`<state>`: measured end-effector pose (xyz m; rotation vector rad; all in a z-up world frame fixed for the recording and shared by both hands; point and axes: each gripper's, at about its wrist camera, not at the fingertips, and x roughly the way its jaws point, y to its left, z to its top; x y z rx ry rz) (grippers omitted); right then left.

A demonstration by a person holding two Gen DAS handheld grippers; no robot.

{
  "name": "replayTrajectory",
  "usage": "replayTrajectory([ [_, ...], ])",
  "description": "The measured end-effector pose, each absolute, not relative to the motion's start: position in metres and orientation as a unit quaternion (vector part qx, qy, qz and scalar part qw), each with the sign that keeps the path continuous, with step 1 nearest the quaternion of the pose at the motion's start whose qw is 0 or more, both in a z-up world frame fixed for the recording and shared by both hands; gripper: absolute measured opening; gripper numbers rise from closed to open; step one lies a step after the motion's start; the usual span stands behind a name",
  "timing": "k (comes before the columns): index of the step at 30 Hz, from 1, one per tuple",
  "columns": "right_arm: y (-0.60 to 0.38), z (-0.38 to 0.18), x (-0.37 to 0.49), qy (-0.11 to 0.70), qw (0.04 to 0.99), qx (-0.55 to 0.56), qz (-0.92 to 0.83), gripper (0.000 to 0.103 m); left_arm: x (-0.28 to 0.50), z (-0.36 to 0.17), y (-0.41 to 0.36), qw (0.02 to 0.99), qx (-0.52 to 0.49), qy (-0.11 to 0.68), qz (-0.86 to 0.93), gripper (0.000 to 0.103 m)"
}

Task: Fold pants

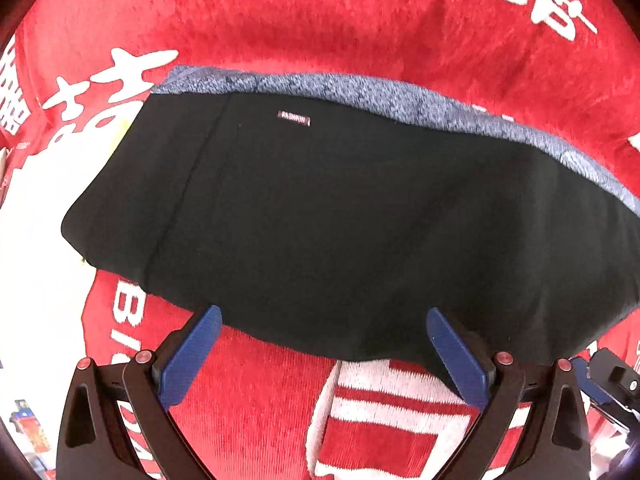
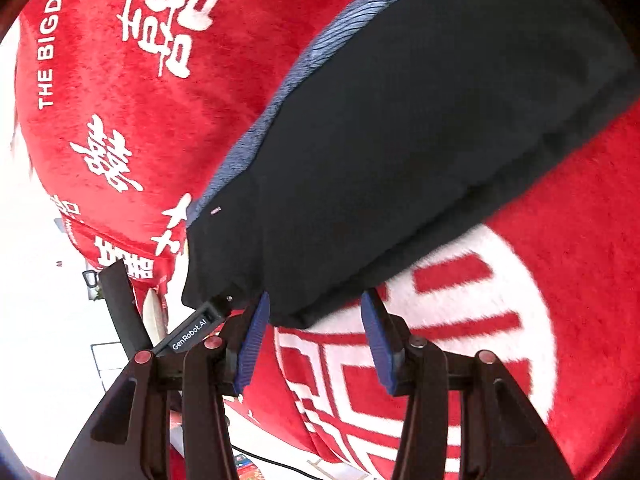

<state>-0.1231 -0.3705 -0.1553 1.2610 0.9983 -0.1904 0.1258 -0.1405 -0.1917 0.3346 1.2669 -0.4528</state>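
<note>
The black pants [image 1: 340,216] lie folded flat on the red blanket [image 1: 320,20], grey lining showing along their far edge. Both the left gripper [image 1: 324,332] and right gripper [image 2: 316,312] stand open and empty at the near hem, probably placed to take that edge for another fold

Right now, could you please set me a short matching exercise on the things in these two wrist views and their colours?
Things:
1. pants
2. blanket
3. fleece lining
4. gripper pads

Colours:
A. red with white characters
B. solid blue
C. black
D. mottled blue-grey

Pairs: 1-C, 2-A, 3-D, 4-B
</note>
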Motion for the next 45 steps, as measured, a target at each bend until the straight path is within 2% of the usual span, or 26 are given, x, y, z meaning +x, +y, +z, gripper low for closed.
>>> replayTrajectory([
  [8, -0.376, -0.175, -0.115, 0.420, 0.667, 0.608, -0.092, 0.051, 0.131, -0.201, -0.149, 0.760, 0.174, 0.588, -0.215, 0.103],
  [9, -0.378, -0.178, -0.116, 0.413, 0.659, 0.622, -0.095, 0.043, 0.130, -0.201, -0.152, 0.760, 0.176, 0.587, -0.217, 0.103],
  [10, -0.380, -0.180, -0.115, 0.415, 0.652, 0.627, -0.102, 0.020, 0.130, -0.201, -0.154, 0.759, 0.177, 0.586, -0.223, 0.103],
  [11, -0.382, -0.180, -0.115, 0.421, 0.651, 0.622, -0.112, 0.010, 0.130, -0.200, -0.157, 0.758, 0.176, 0.585, -0.230, 0.103],
  [18, -0.375, -0.149, -0.112, 0.435, 0.696, 0.562, -0.098, 0.006, 0.100, -0.195, -0.176, 0.741, 0.241, 0.562, -0.278, 0.103],
  [23, -0.369, -0.176, -0.127, 0.461, 0.675, 0.562, -0.127, 0.006, 0.093, -0.205, -0.169, 0.739, 0.244, 0.566, -0.272, 0.103],
  [26, -0.372, -0.177, -0.128, 0.461, 0.674, 0.565, -0.118, 0.008, 0.097, -0.204, -0.169, 0.734, 0.243, 0.573, -0.270, 0.103],
  [28, -0.374, -0.170, -0.131, 0.479, 0.673, 0.552, -0.115, 0.018, 0.105, -0.199, -0.167, 0.735, 0.245, 0.572, -0.269, 0.103],
  [29, -0.377, -0.164, -0.134, 0.488, 0.674, 0.543, -0.115, 0.019, 0.108, -0.193, -0.167, 0.738, 0.234, 0.572, -0.271, 0.103],
  [36, -0.428, -0.118, -0.149, 0.500, 0.732, 0.424, -0.185, 0.019, 0.129, -0.164, -0.214, 0.767, 0.201, 0.539, -0.286, 0.103],
  [42, -0.475, -0.116, -0.108, 0.501, 0.752, 0.377, -0.205, 0.020, 0.162, -0.176, -0.277, 0.790, 0.202, 0.520, -0.254, 0.103],
  [45, -0.484, -0.127, -0.080, 0.506, 0.760, 0.361, -0.192, 0.023, 0.185, -0.192, -0.290, 0.793, 0.196, 0.530, -0.228, 0.103],
])
